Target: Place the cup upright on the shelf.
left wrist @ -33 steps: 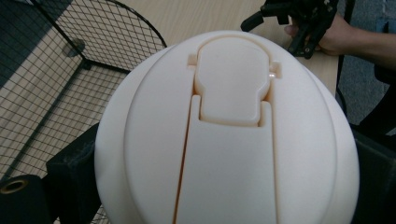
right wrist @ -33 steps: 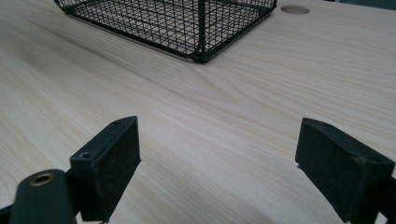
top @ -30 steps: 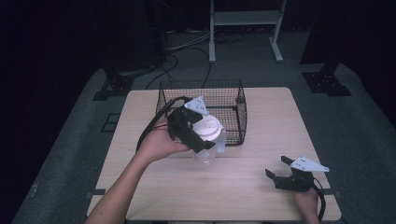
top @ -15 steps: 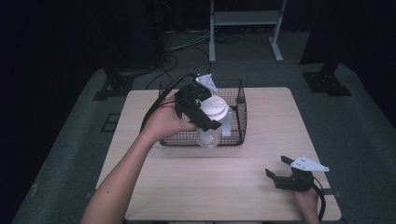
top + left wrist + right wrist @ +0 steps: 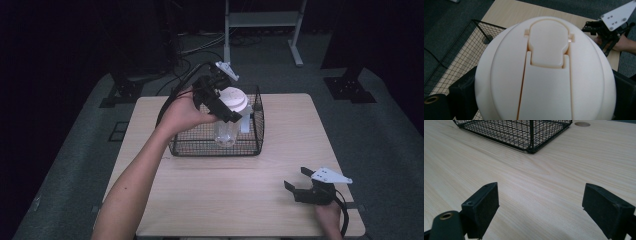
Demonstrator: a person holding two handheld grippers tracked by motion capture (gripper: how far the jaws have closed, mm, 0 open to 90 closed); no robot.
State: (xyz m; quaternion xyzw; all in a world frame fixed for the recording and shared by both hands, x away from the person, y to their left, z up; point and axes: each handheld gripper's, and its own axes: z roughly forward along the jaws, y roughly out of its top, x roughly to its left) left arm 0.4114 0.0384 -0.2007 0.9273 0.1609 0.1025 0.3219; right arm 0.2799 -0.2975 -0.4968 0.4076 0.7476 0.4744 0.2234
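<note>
A clear plastic cup (image 5: 227,131) with a cream-white lid (image 5: 234,98) hangs inside the black wire basket (image 5: 200,146), above its floor. My left gripper (image 5: 226,106) is shut on the cup just under the lid. In the left gripper view the lid (image 5: 546,72) is close up, with a black jaw at each side. My right gripper (image 5: 301,188) rests open on the table's near right part, its jaws wide apart over bare wood (image 5: 541,202).
The light wooden table (image 5: 280,140) carries the basket at its far middle. The basket's near corner (image 5: 531,150) stands ahead of the right gripper, with a round hole (image 5: 582,124) in the tabletop beyond. Dark floor, cables and a white stand leg (image 5: 227,30) lie behind the table.
My left gripper carried the cup up from the table in front of the basket, over its near wall and into the basket. The right gripper stayed where it was.
</note>
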